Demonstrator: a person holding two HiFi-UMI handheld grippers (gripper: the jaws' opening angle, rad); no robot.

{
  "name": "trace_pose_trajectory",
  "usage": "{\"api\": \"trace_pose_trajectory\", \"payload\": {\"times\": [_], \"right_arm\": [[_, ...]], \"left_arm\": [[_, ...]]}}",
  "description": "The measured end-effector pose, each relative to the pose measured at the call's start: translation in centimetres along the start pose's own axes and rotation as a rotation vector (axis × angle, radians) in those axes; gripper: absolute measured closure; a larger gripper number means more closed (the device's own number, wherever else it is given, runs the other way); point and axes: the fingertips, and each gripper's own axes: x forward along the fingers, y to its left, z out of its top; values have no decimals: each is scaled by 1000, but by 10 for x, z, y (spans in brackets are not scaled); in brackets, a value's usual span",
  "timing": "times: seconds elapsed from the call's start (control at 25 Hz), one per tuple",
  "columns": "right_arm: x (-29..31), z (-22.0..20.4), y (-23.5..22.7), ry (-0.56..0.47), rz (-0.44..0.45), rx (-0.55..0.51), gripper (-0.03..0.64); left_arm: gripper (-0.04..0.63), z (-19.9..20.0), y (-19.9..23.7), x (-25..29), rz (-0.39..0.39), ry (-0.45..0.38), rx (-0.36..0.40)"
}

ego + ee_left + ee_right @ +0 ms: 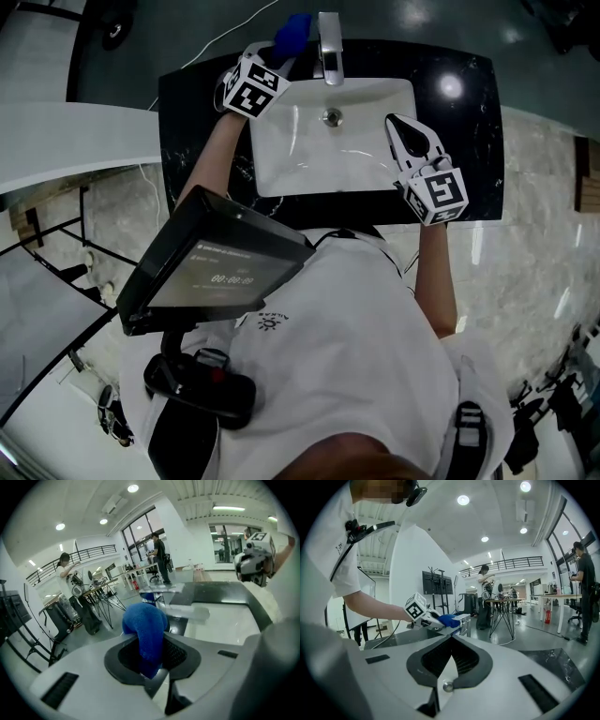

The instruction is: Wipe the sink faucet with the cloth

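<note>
A blue cloth (295, 33) is bunched between the jaws of my left gripper (281, 61), which is raised at the back left of the white sink (281, 159), just left of the chrome faucet (328, 47). In the left gripper view the cloth (146, 629) hangs over and down between the jaws of the left gripper (152, 644), with the faucet (161, 588) beyond it. My right gripper (405, 131) hovers over the sink's right rim, shut and empty. The right gripper view shows its closed jaws (451, 638), the left gripper (423, 613), the cloth (449, 619) and the faucet (465, 619).
The sink sits in a black counter (469, 103) with marble floor around it. A dark screen device (220, 262) hangs at my chest. People (160, 557), tables and tripods (504, 613) stand far off in the room.
</note>
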Motion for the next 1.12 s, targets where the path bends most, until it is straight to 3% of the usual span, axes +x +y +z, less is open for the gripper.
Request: {"api": "trace_pose_trajectory", "payload": {"times": [0.16,0.52,0.72,1.04,1.12], "right_arm": [[-16,2,6,6,-13,-1,612],[-14,0,4,16,-32,3,612],[-13,2,8,8,-20,-6,612],[-5,0,8,-7,4,-11,612],[-3,-1,9,-8,9,-11,612]], "left_arm": [[518,-29,-24,13,-12,68,67],[518,-61,-41,58,-77,174,104],[518,-35,-39,46,-82,114,127],[518,36,-11,6,13,-47,241],[518,44,-6,-4,28,-78,238]]}}
